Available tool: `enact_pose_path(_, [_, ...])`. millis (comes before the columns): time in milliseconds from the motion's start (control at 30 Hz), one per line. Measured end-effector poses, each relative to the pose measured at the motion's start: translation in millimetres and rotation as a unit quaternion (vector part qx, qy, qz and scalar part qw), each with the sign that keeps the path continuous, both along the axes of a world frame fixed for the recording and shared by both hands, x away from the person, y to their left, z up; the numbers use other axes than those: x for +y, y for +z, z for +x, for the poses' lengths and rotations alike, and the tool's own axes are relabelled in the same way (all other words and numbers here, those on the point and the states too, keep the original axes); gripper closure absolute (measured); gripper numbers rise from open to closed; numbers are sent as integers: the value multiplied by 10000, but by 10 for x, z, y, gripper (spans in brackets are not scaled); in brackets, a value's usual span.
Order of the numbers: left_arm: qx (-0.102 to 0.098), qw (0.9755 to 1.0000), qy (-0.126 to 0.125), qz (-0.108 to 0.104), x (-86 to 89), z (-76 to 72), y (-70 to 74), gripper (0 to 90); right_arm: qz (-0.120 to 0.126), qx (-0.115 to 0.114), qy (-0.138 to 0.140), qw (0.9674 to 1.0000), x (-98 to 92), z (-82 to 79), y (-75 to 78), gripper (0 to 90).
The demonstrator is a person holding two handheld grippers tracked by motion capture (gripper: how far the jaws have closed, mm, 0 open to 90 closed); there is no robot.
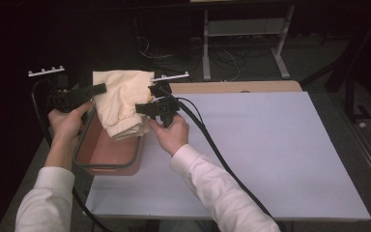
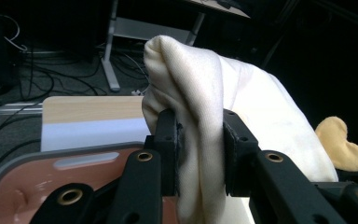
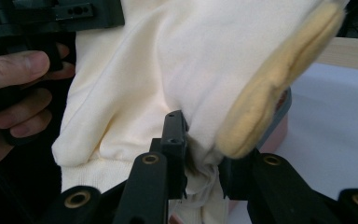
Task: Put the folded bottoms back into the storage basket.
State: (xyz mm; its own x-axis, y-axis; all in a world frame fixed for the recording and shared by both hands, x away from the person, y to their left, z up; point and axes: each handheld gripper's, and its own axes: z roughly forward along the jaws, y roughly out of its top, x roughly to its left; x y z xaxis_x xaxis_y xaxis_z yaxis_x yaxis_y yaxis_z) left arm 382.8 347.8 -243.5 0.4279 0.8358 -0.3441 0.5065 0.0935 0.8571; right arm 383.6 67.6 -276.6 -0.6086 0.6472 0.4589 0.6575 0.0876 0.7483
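Note:
A cream-coloured garment [image 1: 121, 99] with a yellow fleece lining [image 3: 265, 93] hangs over the far end of a reddish-brown bin [image 1: 107, 157] with a grey rim. My left gripper [image 1: 95, 90] is shut on a fold at the garment's left side; in the left gripper view the cloth [image 2: 200, 140] is bunched between both jaws. My right gripper [image 1: 142, 107] is shut on the garment's right edge, and the right gripper view shows fabric [image 3: 200, 161] pinched between the jaws. The person's hands hold both grippers above the bin.
The bin stands on the left part of a white board [image 1: 261, 145] laid over a wooden table [image 1: 236, 87]. Table legs [image 1: 244, 43] and loose cables lie on the dark floor beyond. The right gripper's cable [image 1: 212, 145] trails across the board.

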Motion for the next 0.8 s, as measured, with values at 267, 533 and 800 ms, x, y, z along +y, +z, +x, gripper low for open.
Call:
enact_pose_path(267, [18,10000,79,41,125,-29,-81,709,-37,-17,92,9999,148,3,-80,735])
enact_pose_path(533, [75,9998,156,48,203,-38,-210,709,-78,36,121,9999,274,13,-208,734])
enact_pose_path(800, [121,9996,233,66,298,-46,-298,710,-39,135,141,9998,386,30,-331,734])
